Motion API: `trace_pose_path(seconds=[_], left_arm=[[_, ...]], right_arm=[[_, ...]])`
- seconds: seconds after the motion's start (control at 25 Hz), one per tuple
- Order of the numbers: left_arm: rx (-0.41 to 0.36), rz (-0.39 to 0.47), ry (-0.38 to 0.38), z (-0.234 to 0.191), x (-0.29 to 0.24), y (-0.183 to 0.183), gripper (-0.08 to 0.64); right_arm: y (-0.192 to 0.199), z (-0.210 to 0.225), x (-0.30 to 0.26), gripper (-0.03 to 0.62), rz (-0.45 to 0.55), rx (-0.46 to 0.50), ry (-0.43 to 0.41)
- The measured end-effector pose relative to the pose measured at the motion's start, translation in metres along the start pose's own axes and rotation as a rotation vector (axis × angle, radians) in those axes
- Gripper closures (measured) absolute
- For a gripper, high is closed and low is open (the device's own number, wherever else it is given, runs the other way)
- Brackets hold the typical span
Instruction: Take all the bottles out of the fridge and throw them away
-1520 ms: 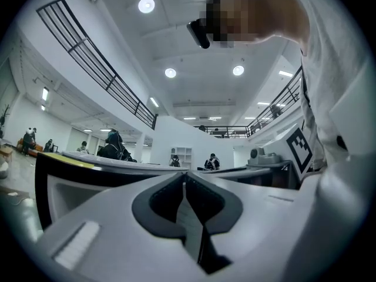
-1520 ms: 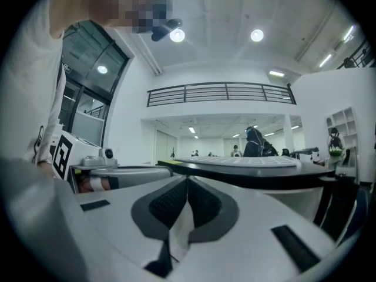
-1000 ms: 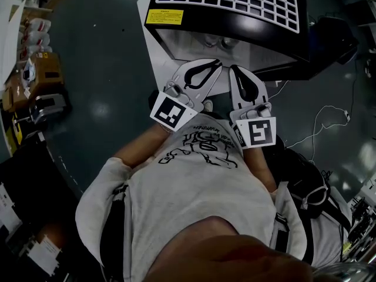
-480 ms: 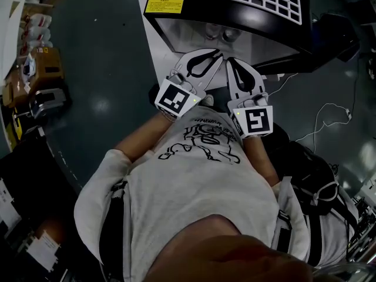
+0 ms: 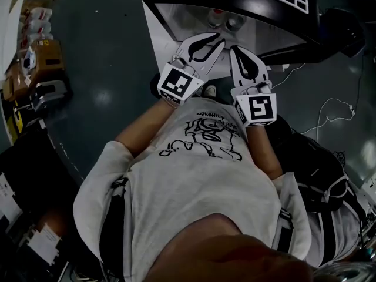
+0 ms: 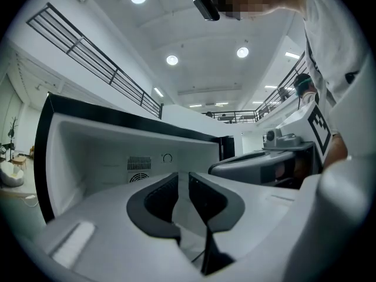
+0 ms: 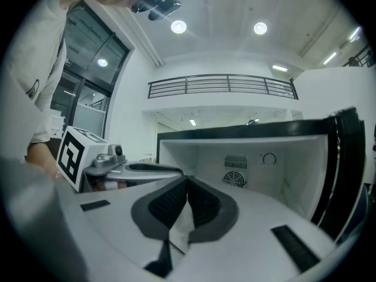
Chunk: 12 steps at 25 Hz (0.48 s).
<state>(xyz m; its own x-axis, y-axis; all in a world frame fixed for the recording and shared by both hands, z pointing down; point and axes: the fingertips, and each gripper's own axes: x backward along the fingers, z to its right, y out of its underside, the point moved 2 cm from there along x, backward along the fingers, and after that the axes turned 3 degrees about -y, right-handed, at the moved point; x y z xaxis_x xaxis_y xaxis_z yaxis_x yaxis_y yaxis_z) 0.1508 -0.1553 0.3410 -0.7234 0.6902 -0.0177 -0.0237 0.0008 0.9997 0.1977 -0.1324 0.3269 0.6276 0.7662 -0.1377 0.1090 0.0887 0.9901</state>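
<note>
Two bottles (image 5: 226, 21) visible in the fridge (image 5: 170, 22); none out yet.
My left gripper (image 5: 218, 39) has just been opening, empty; right gripper (image 5: 234, 49) clenched, empty.

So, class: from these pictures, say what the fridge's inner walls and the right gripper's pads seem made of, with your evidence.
Fridge inner walls: probably moulded white plastic, smooth and matt, with rounded corners and a vent grille. Pads of the right gripper: likely dark rubber, matt, with a fine ribbed texture.
</note>
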Motion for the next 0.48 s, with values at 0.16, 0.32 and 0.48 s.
trace_pose_path(seconds=[0.16,0.32,0.48], left_arm=[[0.0,-0.018,-0.01,-0.004,-0.004,0.008,0.511],[0.007,-0.032,-0.025,-0.009,-0.008,0.015,0.5],[0.006,-0.049,-0.031,-0.012,-0.014,0.027,0.491]], right_arm=[[0.003,0.002,-0.002,0.583,-0.001,0.002,0.003],[0.007,0.005,-0.005,0.583,-0.002,0.004,0.008],[0.016,0.008,-0.009,0.583,-0.008,0.002,0.007]])
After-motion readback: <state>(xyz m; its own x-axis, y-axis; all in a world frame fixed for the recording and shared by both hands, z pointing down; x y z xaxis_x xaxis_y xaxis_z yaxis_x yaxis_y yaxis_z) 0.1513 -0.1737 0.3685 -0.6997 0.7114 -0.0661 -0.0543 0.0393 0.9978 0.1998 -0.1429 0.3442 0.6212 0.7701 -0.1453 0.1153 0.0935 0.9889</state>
